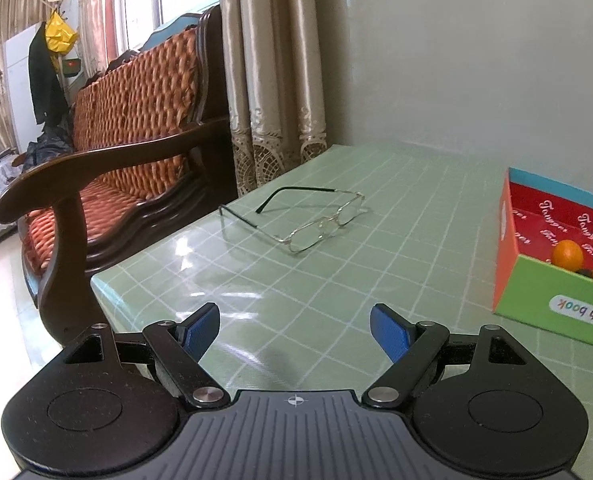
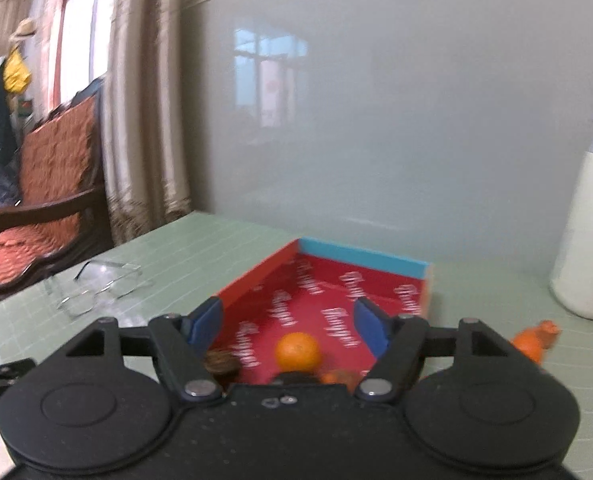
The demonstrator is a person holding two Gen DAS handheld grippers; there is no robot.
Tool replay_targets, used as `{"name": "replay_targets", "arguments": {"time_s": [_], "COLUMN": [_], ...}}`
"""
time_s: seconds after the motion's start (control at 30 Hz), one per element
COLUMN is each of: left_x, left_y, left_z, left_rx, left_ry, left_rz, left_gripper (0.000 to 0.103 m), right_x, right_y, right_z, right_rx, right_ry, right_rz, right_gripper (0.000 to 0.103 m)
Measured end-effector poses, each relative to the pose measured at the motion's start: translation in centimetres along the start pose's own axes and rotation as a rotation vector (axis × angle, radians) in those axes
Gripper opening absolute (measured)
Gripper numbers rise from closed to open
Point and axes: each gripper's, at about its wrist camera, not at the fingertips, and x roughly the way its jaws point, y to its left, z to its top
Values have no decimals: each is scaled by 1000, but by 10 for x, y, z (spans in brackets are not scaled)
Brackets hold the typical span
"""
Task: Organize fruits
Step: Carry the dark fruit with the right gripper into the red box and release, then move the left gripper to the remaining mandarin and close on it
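The right gripper hangs over the box, jaws spread and empty, likely for dropping fruit. An orange lies inside the box among blurred darker pieces. The left gripper waits spread beside the box.

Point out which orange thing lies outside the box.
The orange item on the tablecloth right of the box, beside the white bottle; the round orange lies inside.

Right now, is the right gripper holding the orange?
No. In the right wrist view the orange lies on the red floor of the box, and the right gripper stands open with neither pad touching it.
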Motion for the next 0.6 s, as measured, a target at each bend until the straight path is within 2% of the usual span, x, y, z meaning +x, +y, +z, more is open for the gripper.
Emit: {"name": "replay_targets", "arguments": {"time_s": [0.1,0.2,0.6], "left_x": [-3,-8,-28], "left_y": [-8,-17,-70], "left_z": [2,4,14], "left_rx": [11,17,70], "left_ry": [-8,-33,-100], "left_rz": [-10,-7,-59], "left_gripper": [84,100,103], "right_x": [-7,-15,-55], "right_y": [-27,-53,-151], "right_z": [2,3,-2], "right_rx": [49,90,223], "right_ry": [1,-2,-42], "right_rz": [-44,-79,-236], "right_gripper": [72,72,73]}}
